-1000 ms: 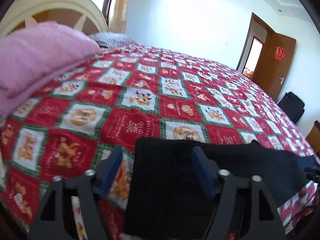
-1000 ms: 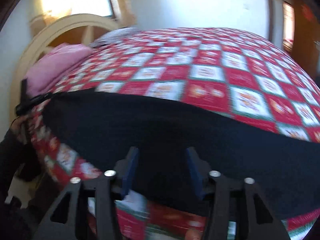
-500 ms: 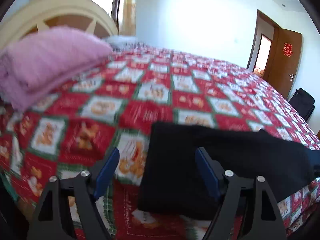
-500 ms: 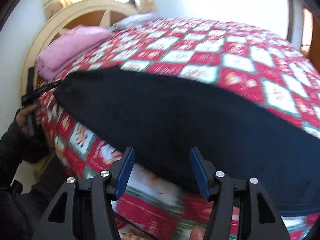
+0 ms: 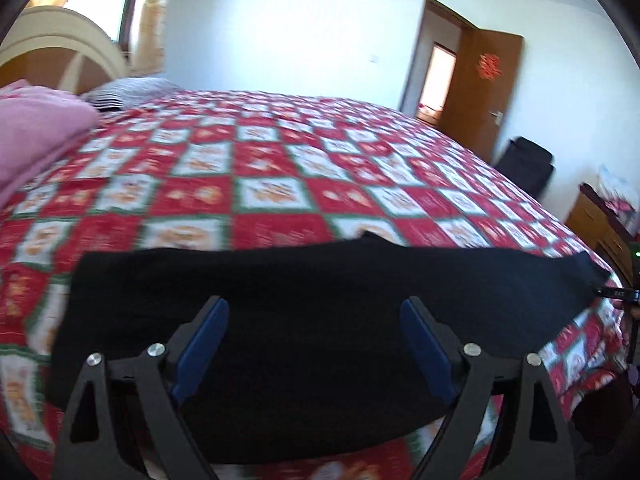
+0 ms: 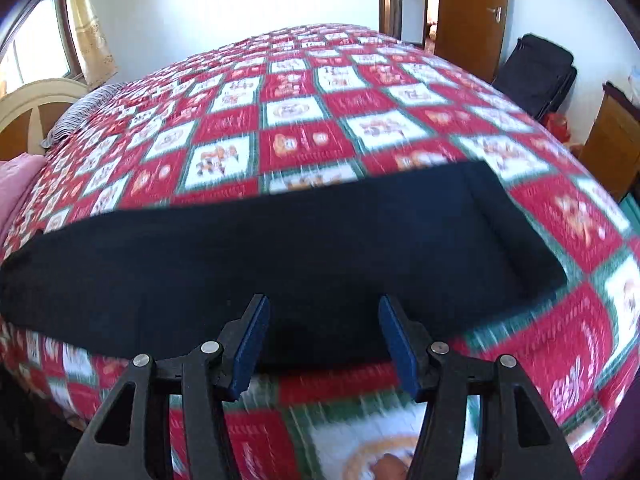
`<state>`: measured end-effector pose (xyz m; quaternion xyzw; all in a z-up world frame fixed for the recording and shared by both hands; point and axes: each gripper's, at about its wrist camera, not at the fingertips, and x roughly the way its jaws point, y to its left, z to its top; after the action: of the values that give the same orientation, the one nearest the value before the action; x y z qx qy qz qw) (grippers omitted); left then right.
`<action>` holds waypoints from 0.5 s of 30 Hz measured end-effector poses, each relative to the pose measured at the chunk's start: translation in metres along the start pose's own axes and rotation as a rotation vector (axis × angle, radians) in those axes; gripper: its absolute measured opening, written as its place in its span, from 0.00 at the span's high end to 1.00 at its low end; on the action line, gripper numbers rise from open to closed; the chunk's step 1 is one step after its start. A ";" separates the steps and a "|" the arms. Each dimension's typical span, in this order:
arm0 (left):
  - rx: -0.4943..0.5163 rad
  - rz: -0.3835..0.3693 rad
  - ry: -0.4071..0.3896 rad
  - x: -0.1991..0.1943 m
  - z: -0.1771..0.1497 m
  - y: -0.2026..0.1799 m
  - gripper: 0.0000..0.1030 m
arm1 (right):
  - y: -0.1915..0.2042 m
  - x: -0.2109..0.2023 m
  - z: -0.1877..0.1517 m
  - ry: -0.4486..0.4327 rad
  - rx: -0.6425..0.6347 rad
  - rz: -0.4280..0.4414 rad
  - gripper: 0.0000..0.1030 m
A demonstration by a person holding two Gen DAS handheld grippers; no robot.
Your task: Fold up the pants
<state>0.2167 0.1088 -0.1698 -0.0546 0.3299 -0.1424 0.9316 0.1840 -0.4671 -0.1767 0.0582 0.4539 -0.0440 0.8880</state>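
In the left wrist view, the left claw is hovering with its blue pads spread wide and gripping nothing, over the near part of the black pants. The pants are lying flat as a long band across the near edge of the bed, on its red, white and green checked quilt. A pink blanket is sitting folded at the far left, just beside a striped pillow by the headboard. A brown door is standing open at the far wall, with a black bag near it. In the right wrist view, the right claw is likewise gaping wide and holding nothing, its tips reaching over the near hem of the pants. There the pants are stretching from the left edge of the frame to a squared end at the right, lying on the bed. The picture is blurred at the quilt's front.
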 end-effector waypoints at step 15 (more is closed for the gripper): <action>-0.045 -0.085 0.071 0.017 -0.021 -0.023 0.12 | -0.042 -0.005 0.021 -0.015 0.103 -0.061 0.43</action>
<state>0.2112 0.0810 -0.1917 -0.0846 0.3632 -0.1765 0.9109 0.1921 -0.5118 -0.1632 0.0898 0.4460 -0.0948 0.8855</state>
